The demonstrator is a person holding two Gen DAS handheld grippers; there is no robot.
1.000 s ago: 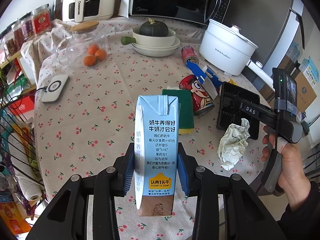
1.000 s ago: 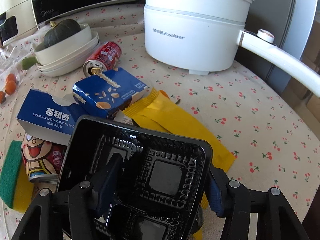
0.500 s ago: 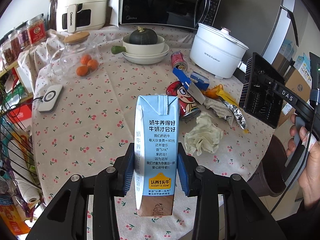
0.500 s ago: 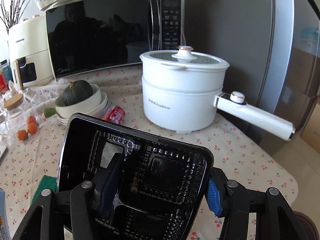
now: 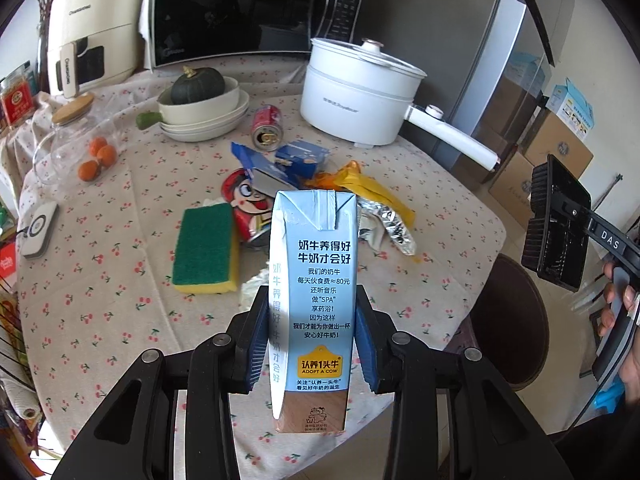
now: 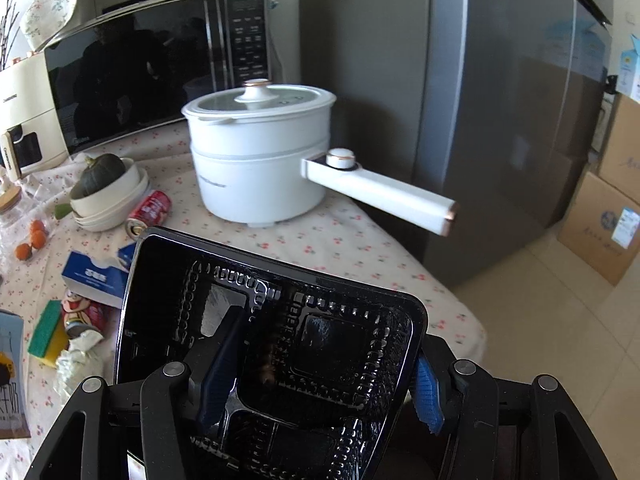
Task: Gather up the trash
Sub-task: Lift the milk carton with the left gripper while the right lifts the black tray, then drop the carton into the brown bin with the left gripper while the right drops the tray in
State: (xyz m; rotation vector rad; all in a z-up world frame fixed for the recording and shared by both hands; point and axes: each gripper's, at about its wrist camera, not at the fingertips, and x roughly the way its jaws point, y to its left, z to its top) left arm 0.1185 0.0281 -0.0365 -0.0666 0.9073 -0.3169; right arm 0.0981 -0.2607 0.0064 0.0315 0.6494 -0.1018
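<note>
A sponge (image 5: pixel 206 250) and wrappers (image 5: pixel 376 208) lay at twelve o'clock beyond the left gripper (image 5: pixel 310 340), which clamped a milk carton (image 5: pixel 312 300); the right gripper (image 6: pixel 316 384) clamped a black tray (image 6: pixel 276 344).

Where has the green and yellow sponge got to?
In the left wrist view the sponge lies flat on the cherry-print tablecloth, left of centre, right beside the cartoon-face can.

Round table (image 5: pixel 100 288) under cherry-print cloth; grey fridge (image 6: pixel 460 100) beside it; pale tiled floor (image 6: pixel 560 320); cardboard boxes (image 6: pixel 608 224) stacked along wall
</note>
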